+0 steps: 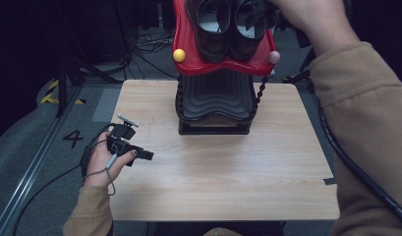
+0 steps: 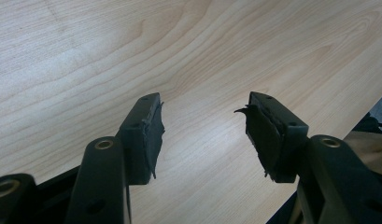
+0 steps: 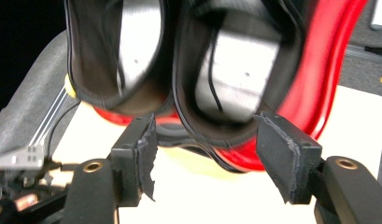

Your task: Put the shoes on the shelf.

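Right gripper is held wide open, empty, just before the right shoe on the red rack; its heel rim should be straddled squarely. Left gripper is parked open, empty, over bench.

My table is pale wood with a fine streaked grain. On it my rack has a glossy red top shelf and a black ribbed lower shelf; its knobs are yellow and pink. My shoes are black with pale insoles. My sleeves are tan
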Available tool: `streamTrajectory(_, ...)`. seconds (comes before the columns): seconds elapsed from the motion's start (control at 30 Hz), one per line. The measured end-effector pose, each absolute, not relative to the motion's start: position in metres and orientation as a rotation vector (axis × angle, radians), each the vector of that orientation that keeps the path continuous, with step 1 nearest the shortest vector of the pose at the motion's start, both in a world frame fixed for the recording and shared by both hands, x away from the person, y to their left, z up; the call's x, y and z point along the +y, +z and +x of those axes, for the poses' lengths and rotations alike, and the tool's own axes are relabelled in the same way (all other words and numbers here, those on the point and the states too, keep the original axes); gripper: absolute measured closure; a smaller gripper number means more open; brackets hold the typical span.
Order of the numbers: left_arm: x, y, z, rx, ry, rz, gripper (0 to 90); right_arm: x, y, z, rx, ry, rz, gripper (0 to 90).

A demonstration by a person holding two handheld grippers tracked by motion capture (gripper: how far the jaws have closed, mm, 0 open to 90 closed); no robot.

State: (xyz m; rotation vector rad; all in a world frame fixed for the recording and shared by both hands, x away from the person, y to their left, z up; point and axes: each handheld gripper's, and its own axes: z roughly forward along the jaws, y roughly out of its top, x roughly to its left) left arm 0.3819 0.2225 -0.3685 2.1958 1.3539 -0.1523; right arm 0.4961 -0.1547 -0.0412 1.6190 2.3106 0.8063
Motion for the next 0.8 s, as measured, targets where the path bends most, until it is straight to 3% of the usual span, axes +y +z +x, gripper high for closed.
streamTrajectory(0.8,0.239,-0.367,0.357,1.455,-0.103,2.183,45.9,-0.280,-0.082,0.411,2.393,0.864,1.441,36.5)
